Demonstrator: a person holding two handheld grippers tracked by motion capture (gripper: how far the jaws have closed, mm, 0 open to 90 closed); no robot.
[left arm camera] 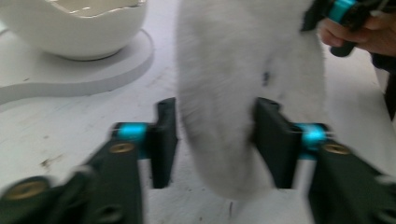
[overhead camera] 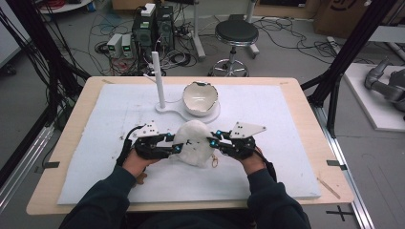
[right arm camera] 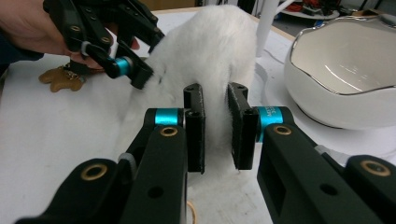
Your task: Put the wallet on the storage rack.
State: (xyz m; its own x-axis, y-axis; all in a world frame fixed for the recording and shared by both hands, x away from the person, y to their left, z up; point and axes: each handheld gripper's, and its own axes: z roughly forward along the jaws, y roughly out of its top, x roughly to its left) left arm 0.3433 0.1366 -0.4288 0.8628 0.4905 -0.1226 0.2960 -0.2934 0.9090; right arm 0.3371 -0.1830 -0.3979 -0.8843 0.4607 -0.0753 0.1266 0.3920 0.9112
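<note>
While your left gripper [overhead camera: 175, 144] and right gripper [overhead camera: 213, 141] each pinched the white plush toy [overhead camera: 193, 143] mid-surface, the eggshell bowl [overhead camera: 200, 98] stood just behind, edges well apart.

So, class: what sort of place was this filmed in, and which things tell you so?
Probably a lab or workshop: computer towers and loose cables sit on the floor beyond the table, with a stool nearby.

Left gripper [overhead camera: 175, 143] and right gripper [overhead camera: 213, 141] point inward, facing; both apparently clamped.
</note>
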